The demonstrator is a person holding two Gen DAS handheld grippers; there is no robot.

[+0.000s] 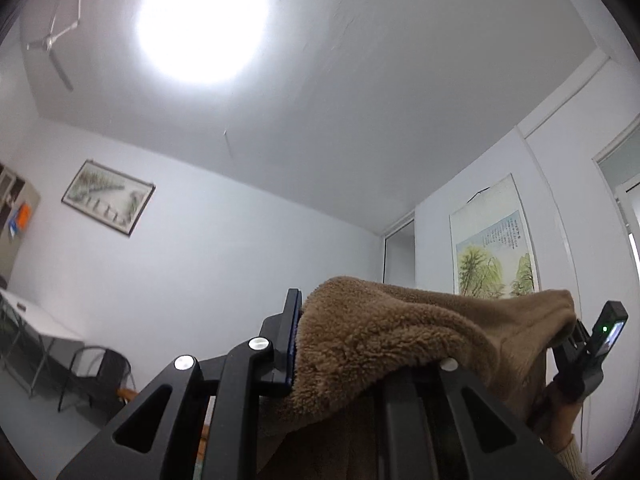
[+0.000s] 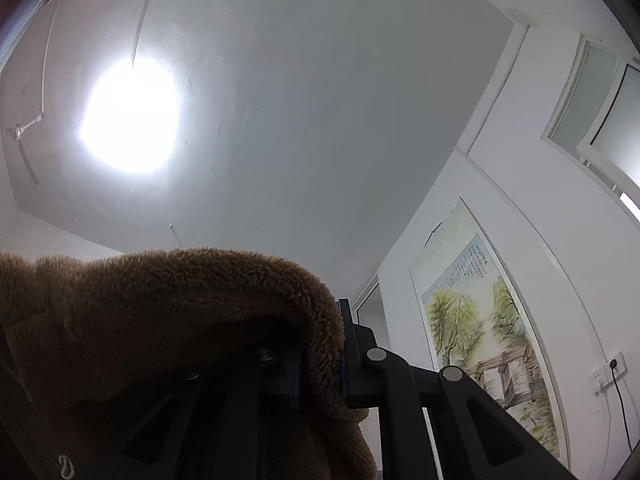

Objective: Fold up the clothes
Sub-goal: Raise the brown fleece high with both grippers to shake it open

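A brown fleece garment (image 1: pixel 384 332) is held up in the air, with both cameras tilted toward the ceiling. My left gripper (image 1: pixel 316 344) is shut on one edge of it; the fleece drapes over the right finger and hides it. The garment stretches right to my right gripper (image 1: pixel 580 344), seen with its green-lit device and the person's hand. In the right wrist view the same garment (image 2: pixel 180 300) hangs over my right gripper (image 2: pixel 320 360), which is shut on its edge; the left finger sits in shadow under the cloth.
A bright ceiling lamp (image 1: pixel 200 20) and a ceiling fan (image 1: pixel 50 46) are overhead. A framed picture (image 1: pixel 108 198) and a scroll painting (image 1: pixel 496 248) hang on the walls. A white table (image 1: pixel 36 320) and a black chair (image 1: pixel 96 376) stand at the lower left.
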